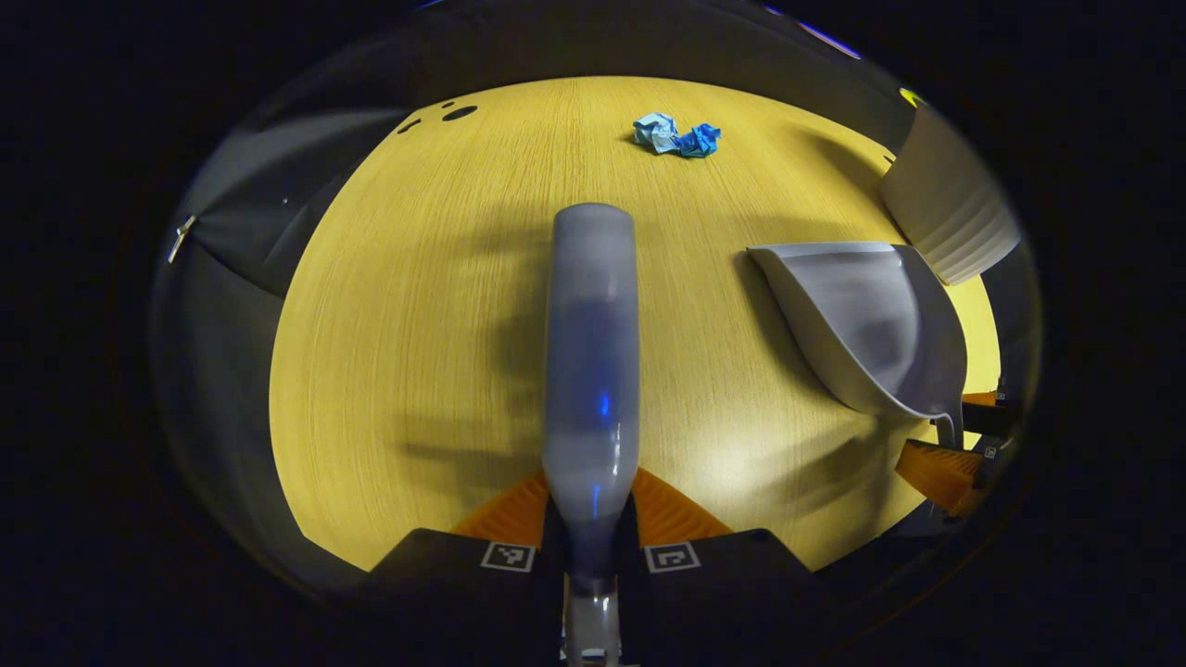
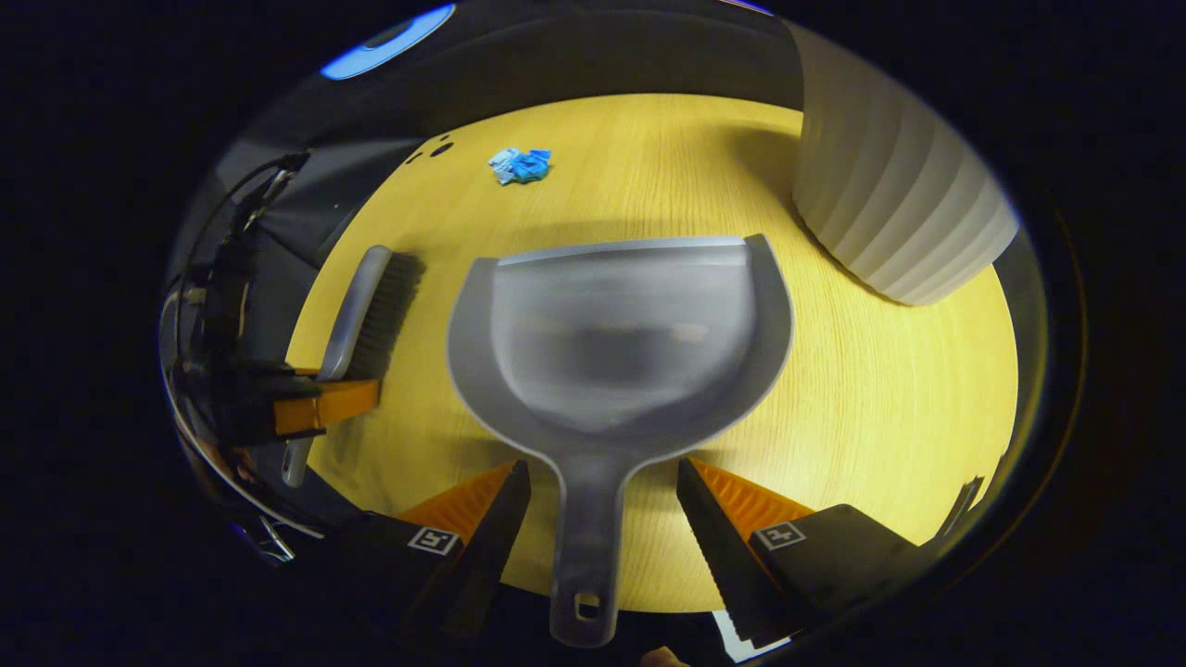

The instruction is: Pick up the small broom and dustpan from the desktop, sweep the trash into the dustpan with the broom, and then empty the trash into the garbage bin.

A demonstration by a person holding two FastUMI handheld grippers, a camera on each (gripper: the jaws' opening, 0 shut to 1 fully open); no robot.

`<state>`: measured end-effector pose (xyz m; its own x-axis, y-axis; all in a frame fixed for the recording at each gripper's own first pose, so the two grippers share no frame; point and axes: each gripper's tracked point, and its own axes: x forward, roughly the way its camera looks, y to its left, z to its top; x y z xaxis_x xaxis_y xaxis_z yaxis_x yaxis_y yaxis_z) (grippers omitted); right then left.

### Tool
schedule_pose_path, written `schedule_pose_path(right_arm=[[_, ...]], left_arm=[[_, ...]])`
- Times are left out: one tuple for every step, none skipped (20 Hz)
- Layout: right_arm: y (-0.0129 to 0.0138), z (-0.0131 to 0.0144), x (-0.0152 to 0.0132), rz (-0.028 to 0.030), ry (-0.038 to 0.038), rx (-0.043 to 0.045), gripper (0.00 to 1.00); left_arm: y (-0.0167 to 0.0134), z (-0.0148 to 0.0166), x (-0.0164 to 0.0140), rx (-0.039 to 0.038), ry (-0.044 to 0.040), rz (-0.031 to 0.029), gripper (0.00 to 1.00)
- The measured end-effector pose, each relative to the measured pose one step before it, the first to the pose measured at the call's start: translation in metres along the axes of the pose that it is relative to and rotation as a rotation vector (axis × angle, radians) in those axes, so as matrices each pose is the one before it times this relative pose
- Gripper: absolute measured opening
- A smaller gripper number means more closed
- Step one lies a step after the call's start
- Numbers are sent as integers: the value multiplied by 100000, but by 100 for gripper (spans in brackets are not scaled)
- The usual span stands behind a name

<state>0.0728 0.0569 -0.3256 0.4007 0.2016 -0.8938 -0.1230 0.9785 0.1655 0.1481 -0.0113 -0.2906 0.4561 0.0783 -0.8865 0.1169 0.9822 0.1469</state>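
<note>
The grey small broom [image 1: 593, 352] runs straight ahead from my left gripper [image 1: 593, 491], which is shut on its handle; its dark bristles [image 2: 389, 306] face the dustpan. The grey dustpan [image 2: 621, 333] lies flat on the yellow desktop [image 2: 880, 417], mouth pointing away. Its handle [image 2: 588, 547] sits between the fingers of my right gripper [image 2: 602, 482], which is open, with a gap on each side. Crumpled blue paper trash [image 1: 676, 136] lies at the far side of the desk, beyond both tools. The white ribbed garbage bin [image 2: 889, 204] stands at the far right.
In the right gripper view, the left gripper [image 2: 315, 403] and dark cables [image 2: 222, 278] are at the desk's left edge. Small dark holes [image 1: 459, 113] mark the far left corner of the desktop. The desk edge runs close in front of both grippers.
</note>
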Motion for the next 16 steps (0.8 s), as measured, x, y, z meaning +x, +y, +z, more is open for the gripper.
schedule_pose_path(right_arm=[[-147, 161, 337, -1269, 271, 964, 99], [-259, 131, 443, -1002, 564, 343, 98], [-334, -173, 392, -707, 1505, 79, 97], [-392, -34, 35, -1386, 628, 326, 94], [121, 199, 164, 471, 328, 429, 79], [53, -78, -24, -88, 229, 341, 72], [73, -165, 61, 787, 931, 640, 66], [149, 212, -357, 643, 2353, 544, 53], [264, -435, 108, 1504, 3949, -1357, 40], [32, 89, 121, 1366, 675, -1056, 39], [-27, 13, 92, 1020, 1156, -612, 37], [-128, 101, -280, 692, 879, -428, 37], [-193, -163, 86, 551, 1312, -1291, 36], [-253, -106, -27, 23, 867, -2108, 36], [-453, -43, -94, -351, 795, -2221, 36], [-469, -126, -324, -367, 879, -2859, 36]], left_arm=[[-81, 138, -101, 844, 164, -79, 29], [-54, 35, 61, 669, 116, -154, 29], [-147, 71, 38, -163, 373, -1029, 28], [-341, 151, -164, -1685, -97, -2559, 31], [-159, 374, -60, -1767, -219, -1672, 28], [433, 268, -203, -422, -725, 112, 28], [677, 684, -170, 1172, -1091, 1682, 26], [971, 1100, 143, 2560, -1408, 2850, 31], [748, 741, -55, 1391, -691, 1727, 28], [533, 822, 5, 248, -695, 483, 28], [437, 901, 23, -709, -752, -154, 28], [374, 862, 58, -1028, -850, -691, 31], [415, 827, 144, -595, -876, -422, 28], [627, 789, 286, 215, -415, 651, 28], [1038, 1080, 339, 1831, -185, 1379, 31], [732, 757, 425, 2254, -14, 1237, 28]])
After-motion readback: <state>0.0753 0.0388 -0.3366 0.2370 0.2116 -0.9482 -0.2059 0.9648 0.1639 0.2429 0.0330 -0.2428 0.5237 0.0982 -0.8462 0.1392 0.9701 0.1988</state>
